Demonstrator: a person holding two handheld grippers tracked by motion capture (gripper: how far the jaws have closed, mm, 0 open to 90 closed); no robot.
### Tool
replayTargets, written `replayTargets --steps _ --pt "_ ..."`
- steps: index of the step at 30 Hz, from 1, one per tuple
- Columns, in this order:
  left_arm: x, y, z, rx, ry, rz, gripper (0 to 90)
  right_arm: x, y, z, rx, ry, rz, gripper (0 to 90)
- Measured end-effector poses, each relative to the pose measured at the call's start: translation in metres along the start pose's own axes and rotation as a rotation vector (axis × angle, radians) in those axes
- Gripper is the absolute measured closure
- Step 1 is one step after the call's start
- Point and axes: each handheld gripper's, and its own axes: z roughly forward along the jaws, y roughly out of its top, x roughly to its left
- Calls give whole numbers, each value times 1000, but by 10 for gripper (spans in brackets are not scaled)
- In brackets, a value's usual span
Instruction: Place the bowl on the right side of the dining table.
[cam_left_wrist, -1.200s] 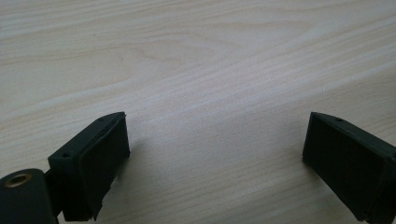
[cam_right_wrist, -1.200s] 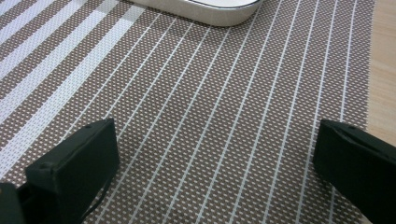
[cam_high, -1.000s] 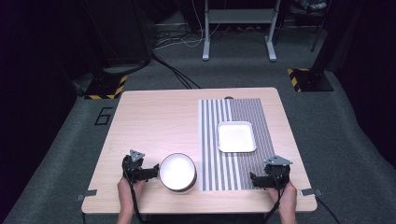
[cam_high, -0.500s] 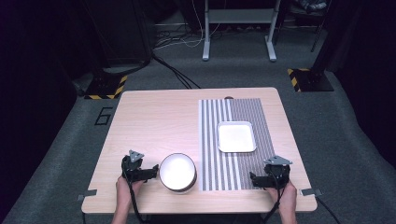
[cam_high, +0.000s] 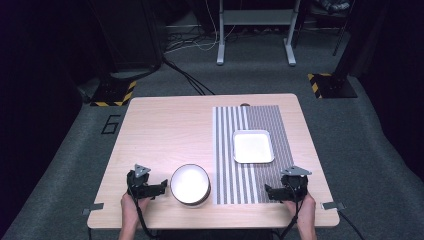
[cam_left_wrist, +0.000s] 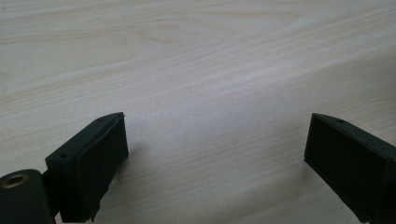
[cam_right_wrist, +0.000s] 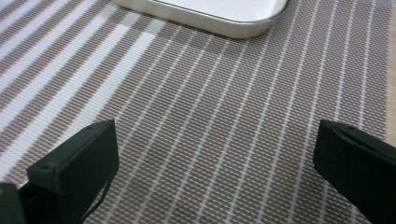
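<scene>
Since the bowl (cam_high: 190, 184) sits untouched on the bare table (cam_high: 165, 130) just beside my left gripper (cam_high: 159, 186), and the tray (cam_high: 253, 146) lies apart on the striped mat (cam_right_wrist: 210, 116), I judge nothing is begun; my right gripper (cam_high: 270, 192) rests over the mat, both jaws spread wide, holding nothing

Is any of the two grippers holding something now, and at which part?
Nothing is held. The left gripper is open over the bare wooden table; the right gripper is open over the striped woven placemat.
</scene>
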Motion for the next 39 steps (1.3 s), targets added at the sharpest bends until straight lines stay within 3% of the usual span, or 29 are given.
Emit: replayTargets --steps 9,18,39 --pt "3 -2 -14 -19 -18 -10 61 21 11 -2 -15 33 -26 0" --pt "-3 -1 -16 -23 -34 -1 62 40 25 -3 -20 67 -73 0" --pt "-13 12 -32 -65 -64 17 69 63 42 -7 -37 125 -127 1"
